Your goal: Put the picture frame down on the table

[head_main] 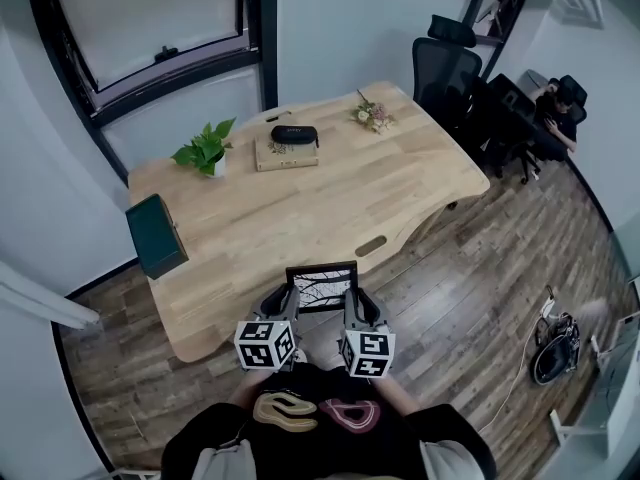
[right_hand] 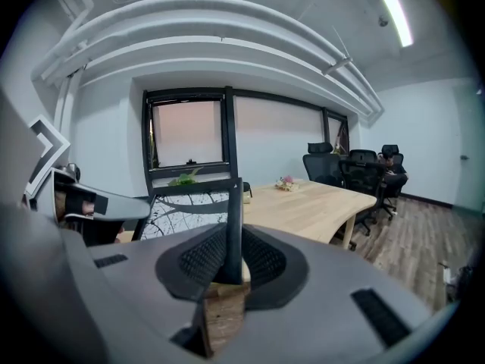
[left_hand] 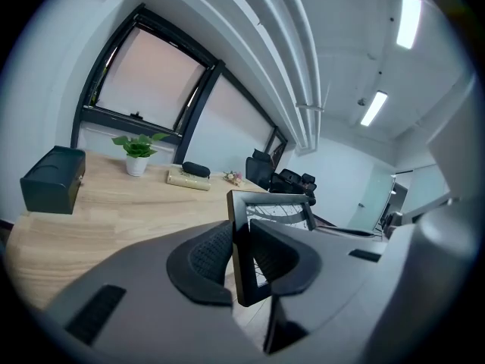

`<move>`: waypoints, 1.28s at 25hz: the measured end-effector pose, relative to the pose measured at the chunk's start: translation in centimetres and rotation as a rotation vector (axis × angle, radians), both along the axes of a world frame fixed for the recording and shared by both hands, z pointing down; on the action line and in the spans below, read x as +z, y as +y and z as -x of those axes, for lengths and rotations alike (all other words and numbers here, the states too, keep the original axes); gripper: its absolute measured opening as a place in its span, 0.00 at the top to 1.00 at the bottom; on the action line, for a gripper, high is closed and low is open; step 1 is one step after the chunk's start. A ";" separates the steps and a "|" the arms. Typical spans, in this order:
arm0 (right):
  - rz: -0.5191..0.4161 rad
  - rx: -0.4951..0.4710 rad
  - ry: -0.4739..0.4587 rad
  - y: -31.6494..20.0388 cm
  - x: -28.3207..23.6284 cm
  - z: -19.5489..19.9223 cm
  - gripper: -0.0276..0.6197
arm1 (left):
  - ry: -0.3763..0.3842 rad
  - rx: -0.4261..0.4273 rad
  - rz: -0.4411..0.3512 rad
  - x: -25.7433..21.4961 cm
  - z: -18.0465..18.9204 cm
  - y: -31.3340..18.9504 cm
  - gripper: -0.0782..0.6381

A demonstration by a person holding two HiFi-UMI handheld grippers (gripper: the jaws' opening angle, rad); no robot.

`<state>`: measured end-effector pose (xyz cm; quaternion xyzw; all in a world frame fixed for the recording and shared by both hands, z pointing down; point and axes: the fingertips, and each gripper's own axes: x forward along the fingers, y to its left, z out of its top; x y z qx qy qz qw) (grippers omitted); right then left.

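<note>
A black picture frame (head_main: 322, 287) with a branch-pattern print hangs in the air just off the near edge of the wooden table (head_main: 300, 203). My left gripper (head_main: 282, 308) is shut on the frame's left side (left_hand: 241, 252). My right gripper (head_main: 352, 306) is shut on the frame's right side (right_hand: 232, 226). Both jaw pairs pinch the thin black rim, and the print (right_hand: 186, 207) shows between them in the right gripper view.
On the table stand a dark green box (head_main: 155, 235), a potted plant (head_main: 206, 149), a book with a black case on it (head_main: 287, 146) and a small bunch of flowers (head_main: 372, 115). Black office chairs (head_main: 445, 73) and a seated person (head_main: 558, 108) are at the far right.
</note>
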<state>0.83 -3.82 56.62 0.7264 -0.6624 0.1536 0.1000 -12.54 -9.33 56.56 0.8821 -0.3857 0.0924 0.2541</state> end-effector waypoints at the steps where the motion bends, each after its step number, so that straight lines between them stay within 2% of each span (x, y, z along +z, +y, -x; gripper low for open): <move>1: 0.003 0.007 0.001 -0.3 0.1 0.1 0.85 | -0.002 0.005 0.001 0.1 0.1 -0.5 0.78; 6: 0.028 0.030 -0.007 -1.9 0.7 0.4 0.85 | -0.007 0.010 0.010 0.3 0.3 -2.3 0.78; 13: 0.033 0.011 -0.006 -4.3 1.2 0.0 0.85 | -0.013 -0.012 0.032 1.3 0.0 -4.4 0.78; 21: 0.048 -0.059 -0.023 -9.2 1.8 -2.0 0.84 | -0.035 -0.074 0.051 1.8 -1.6 -8.1 0.78; 26: 0.079 -0.101 -0.016 -11.9 2.4 -4.2 0.85 | -0.050 -0.150 0.069 2.5 -3.8 -10.4 0.78; 32: 0.096 -0.160 0.003 -15.7 2.5 -7.0 0.85 | -0.039 -0.203 0.091 2.9 -6.3 -13.4 0.78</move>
